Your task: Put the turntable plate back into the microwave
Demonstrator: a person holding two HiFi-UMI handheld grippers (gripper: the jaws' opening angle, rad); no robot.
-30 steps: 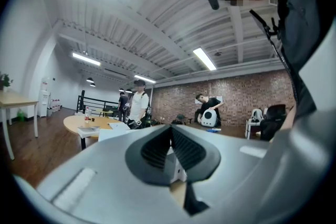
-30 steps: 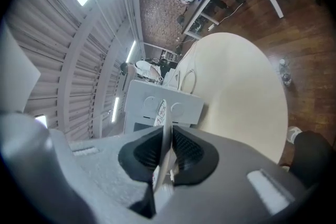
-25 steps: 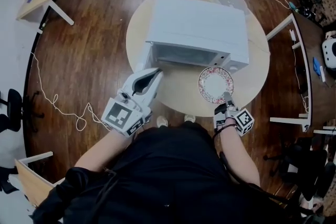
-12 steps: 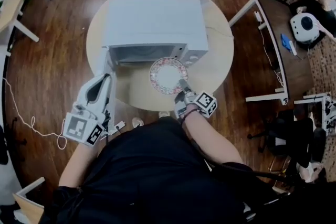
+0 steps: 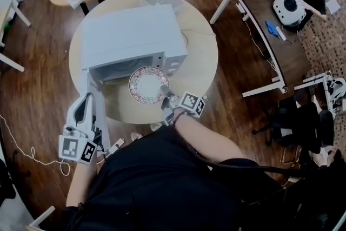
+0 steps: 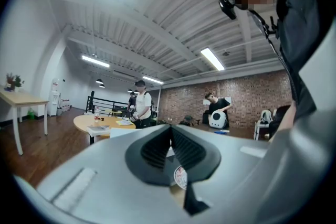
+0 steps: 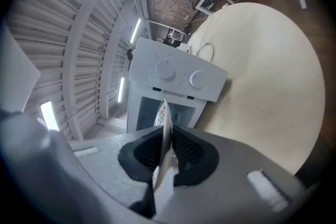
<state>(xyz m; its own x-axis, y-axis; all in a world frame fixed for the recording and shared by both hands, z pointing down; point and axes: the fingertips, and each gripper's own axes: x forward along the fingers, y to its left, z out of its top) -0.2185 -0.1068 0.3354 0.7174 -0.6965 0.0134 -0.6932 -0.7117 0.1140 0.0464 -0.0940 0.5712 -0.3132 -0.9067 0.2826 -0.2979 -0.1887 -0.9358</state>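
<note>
- Over the last second the turntable plate (image 5: 147, 84) has come from the control-panel side to the open mouth of the microwave (image 5: 130, 35), so insertion looks close.
- Right claw (image 5: 164, 96) is nearly closed, pinching the plate rim at its 4 o'clock.
- Left claw (image 5: 85, 100) is closed and empty, beside the open door (image 5: 99, 116) at 8 o'clock.
- Cavity edges look tight; the worktop (image 5: 203, 57) is free at 3 o'clock.

Hiding near rim of turntable plate (image 5: 146, 84) inside pinch of right gripper (image 5: 164, 92); screening much of microwave (image 5: 130, 35) cavity from head view.
</note>
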